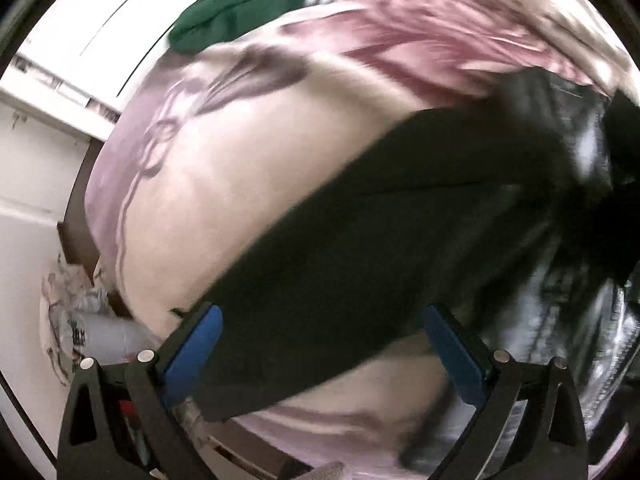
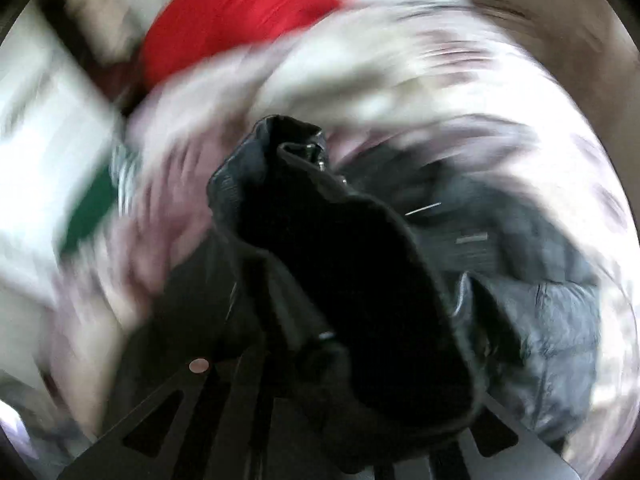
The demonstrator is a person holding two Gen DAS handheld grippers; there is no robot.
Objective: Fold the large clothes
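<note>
A black padded jacket [image 1: 384,216] lies on a bed with a pink and white floral cover [image 1: 248,168]. In the left wrist view my left gripper [image 1: 326,344] is open, its blue pads [image 1: 196,344] standing either side of a dark sleeve or hem of the jacket. In the right wrist view, which is blurred by motion, my right gripper [image 2: 320,356] is shut on a bunched part of the black jacket [image 2: 344,248], which drapes over its fingers and hides them. The shiny quilted body of the jacket [image 2: 536,312] lies to the right.
A green garment [image 1: 240,4] lies at the far side of the bed, and a red garment [image 2: 236,16] lies beyond it. White cupboards [image 1: 44,160] and the dark wooden bed frame [image 1: 80,208] stand to the left. Clutter [image 1: 80,320] lies on the floor.
</note>
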